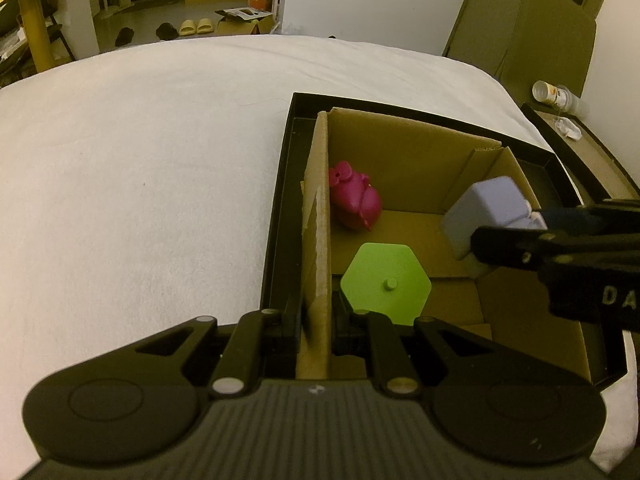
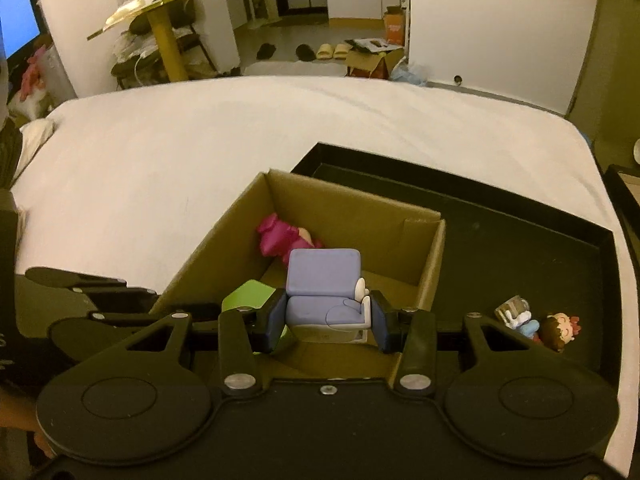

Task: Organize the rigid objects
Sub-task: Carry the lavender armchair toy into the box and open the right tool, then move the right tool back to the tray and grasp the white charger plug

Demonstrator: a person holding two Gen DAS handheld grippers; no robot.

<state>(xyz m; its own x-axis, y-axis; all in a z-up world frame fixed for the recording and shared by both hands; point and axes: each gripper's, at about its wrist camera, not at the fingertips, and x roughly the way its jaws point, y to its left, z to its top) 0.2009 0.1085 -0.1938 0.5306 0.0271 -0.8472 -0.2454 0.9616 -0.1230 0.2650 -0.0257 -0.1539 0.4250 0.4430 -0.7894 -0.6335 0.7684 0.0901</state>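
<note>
Right wrist, lilac toy [image 2: 324, 288] btwn hand-held gripper [image 2: 329, 322] pads

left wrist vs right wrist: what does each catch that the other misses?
Left wrist only: the left hand-held gripper shut on the brown cardboard box's wall, and a whitish cup on a side surface.

Right wrist only: two small toy figures lying in the black tray, outside the box.

Both: the pink toy, the green hexagonal piece, and the right hand-held gripper shut on the lavender armchair toy over the box.
</note>
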